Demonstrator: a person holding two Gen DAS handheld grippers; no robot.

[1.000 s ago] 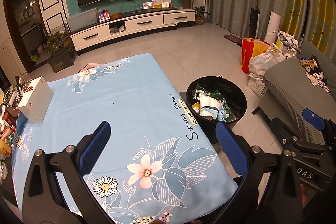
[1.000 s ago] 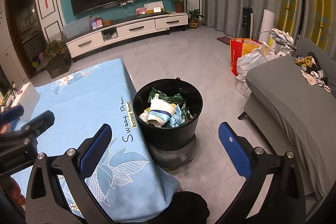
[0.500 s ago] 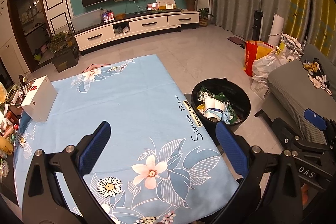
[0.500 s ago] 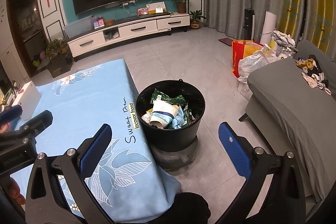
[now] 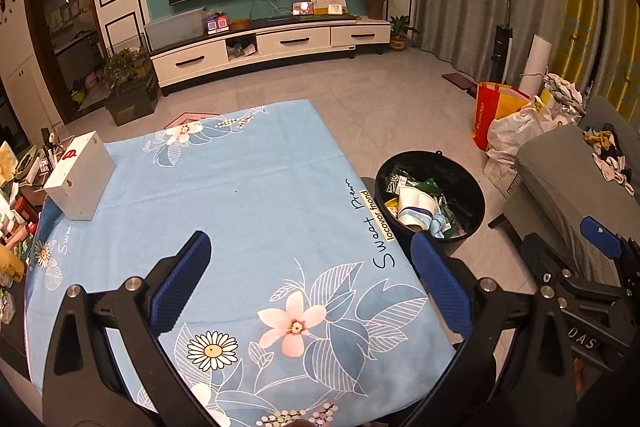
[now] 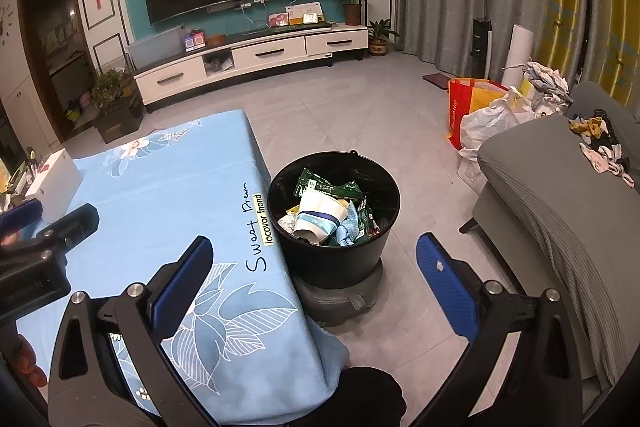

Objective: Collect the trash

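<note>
Blue-padded, the left tool (image 5: 310, 279) hangs wide open and empty over the floral worktop (image 5: 240, 195); the right tool (image 6: 314, 279) gapes empty too. Trash (image 6: 320, 215) fills the black bin (image 6: 336, 259) just beside the worktop's edge.

Black angular frames with silver screws are seen on the left gripper (image 5: 310, 267) and right gripper (image 6: 316, 259); blue textured pads (image 5: 182, 279) line the fingers; "DAS" is printed lower right.
</note>
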